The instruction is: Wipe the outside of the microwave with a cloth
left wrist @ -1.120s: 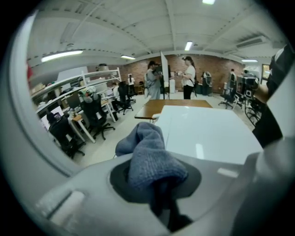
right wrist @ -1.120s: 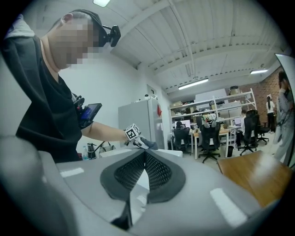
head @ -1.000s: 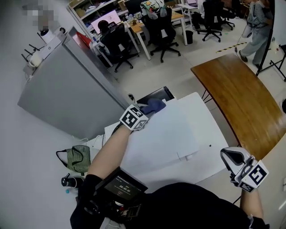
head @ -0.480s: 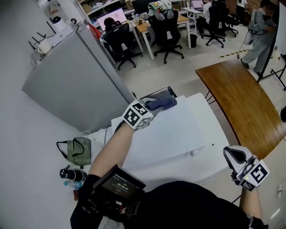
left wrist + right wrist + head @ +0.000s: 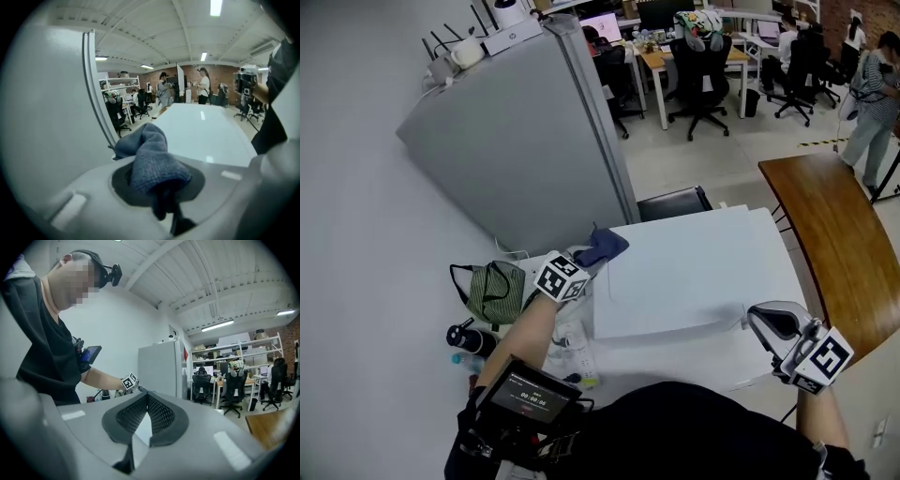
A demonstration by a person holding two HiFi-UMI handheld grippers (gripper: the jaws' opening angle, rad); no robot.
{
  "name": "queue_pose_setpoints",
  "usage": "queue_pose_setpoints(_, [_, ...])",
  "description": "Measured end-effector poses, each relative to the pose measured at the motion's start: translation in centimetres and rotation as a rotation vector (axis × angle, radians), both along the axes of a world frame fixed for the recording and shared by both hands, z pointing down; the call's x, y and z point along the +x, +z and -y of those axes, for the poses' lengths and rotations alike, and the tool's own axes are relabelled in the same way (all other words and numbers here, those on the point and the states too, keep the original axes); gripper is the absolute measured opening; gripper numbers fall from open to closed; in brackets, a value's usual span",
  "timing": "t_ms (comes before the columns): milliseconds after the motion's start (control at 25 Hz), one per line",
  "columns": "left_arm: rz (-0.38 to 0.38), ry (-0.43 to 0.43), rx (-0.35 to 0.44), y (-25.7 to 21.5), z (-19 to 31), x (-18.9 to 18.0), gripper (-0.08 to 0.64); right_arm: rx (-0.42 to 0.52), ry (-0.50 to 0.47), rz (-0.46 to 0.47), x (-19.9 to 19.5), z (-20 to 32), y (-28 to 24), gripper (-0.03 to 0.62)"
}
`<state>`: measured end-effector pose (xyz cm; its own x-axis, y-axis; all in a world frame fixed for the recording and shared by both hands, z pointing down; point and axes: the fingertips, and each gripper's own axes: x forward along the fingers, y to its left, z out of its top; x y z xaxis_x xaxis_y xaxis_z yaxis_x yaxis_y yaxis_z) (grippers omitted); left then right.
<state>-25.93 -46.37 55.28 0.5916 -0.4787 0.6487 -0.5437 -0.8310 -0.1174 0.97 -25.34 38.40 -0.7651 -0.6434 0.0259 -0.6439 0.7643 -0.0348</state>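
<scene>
The white microwave (image 5: 694, 272) lies below me, its flat top towards the head camera. My left gripper (image 5: 581, 267) is shut on a blue-grey cloth (image 5: 602, 248) at the top's far left corner, beside the grey fridge (image 5: 516, 141). In the left gripper view the cloth (image 5: 150, 154) bunches out of the left gripper (image 5: 157, 187), with the microwave top (image 5: 206, 136) beyond it. My right gripper (image 5: 773, 323) hovers at the microwave's near right corner. In the right gripper view the right gripper (image 5: 147, 401) has its pads meeting at the tips, holding nothing.
A green bag (image 5: 492, 291) and bottles (image 5: 464, 339) sit on the floor left of the microwave. A brown wooden table (image 5: 839, 244) stands to the right. Office chairs (image 5: 698, 66), desks and a standing person (image 5: 877, 103) fill the room behind.
My left gripper has dragged the cloth leftward along the microwave's far edge to its left corner. The head view has swung left. The right gripper has hardly moved.
</scene>
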Motion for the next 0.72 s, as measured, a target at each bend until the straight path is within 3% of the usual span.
queue_pose_setpoints(120, [0.016, 0.053, -0.001, -0.3, 0.7, 2.9, 0.054, -0.021, 0.039, -0.017, 2.3, 0.1, 0.9, 0.005])
queue_pose_setpoints(200, [0.037, 0.123, -0.008, -0.2, 1.0, 6.8, 0.054, -0.031, 0.075, -0.011, 4.9, -0.1, 1.5, 0.005])
queue_pose_setpoints(560, [0.065, 0.427, 0.027, 0.2, 1.5, 34.9, 0.054, -0.099, 0.318, -0.001, 21.4, -4.2, 4.0, 0.005])
queue_pose_setpoints(640, [0.082, 0.473, 0.049, 0.4, 1.1, 38.3, 0.054, -0.099, 0.342, 0.0, 22.8, -4.9, 3.7, 0.005])
queue_pose_setpoints(720, [0.092, 0.491, 0.075, 0.3, 0.8, 39.1, 0.054, -0.089, 0.339, 0.0, 22.6, -5.0, 3.1, 0.005])
